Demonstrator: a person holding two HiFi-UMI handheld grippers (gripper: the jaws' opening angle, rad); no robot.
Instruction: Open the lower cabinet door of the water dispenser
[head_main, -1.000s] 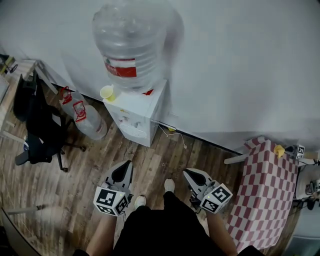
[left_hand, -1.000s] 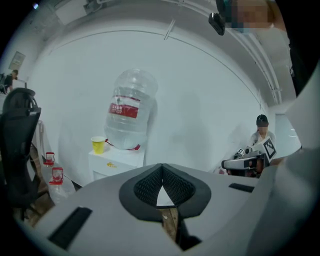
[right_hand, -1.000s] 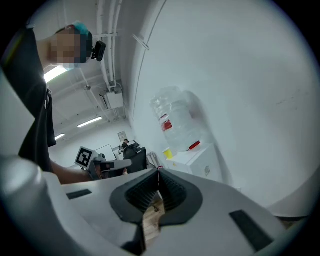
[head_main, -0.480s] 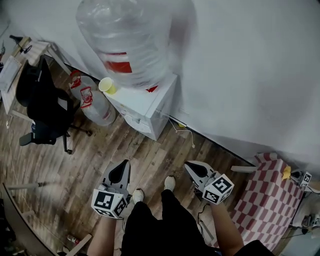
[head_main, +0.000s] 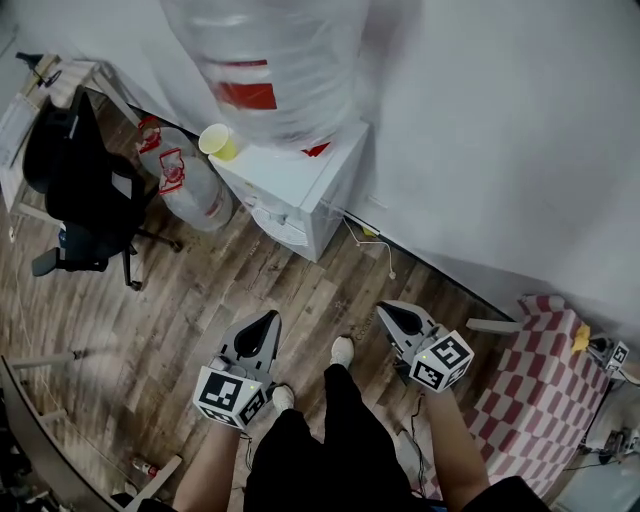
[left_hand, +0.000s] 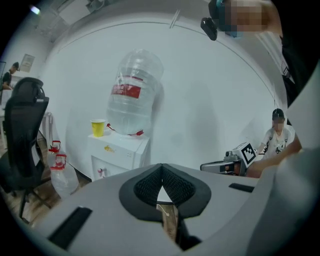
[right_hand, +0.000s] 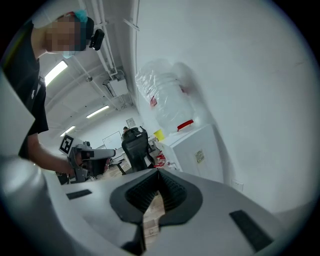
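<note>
The left gripper (head_main: 266, 320) and right gripper (head_main: 388, 310) are both clenched and empty, held above the wooden floor (head_main: 180, 300), well apart from the water dispenser (head_main: 300, 190).

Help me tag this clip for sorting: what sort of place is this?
Probably an office or workroom: a bottled water dispenser stands against the wall, a black office chair sits nearby, and more water jugs rest on the plank floor.

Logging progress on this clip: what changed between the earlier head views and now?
The person has closed in on the water dispenser, which now looms larger in the head view. The left gripper and right gripper stayed shut and empty over the floor; nothing grasped or released. The yellow cup still sits on the dispenser.
</note>
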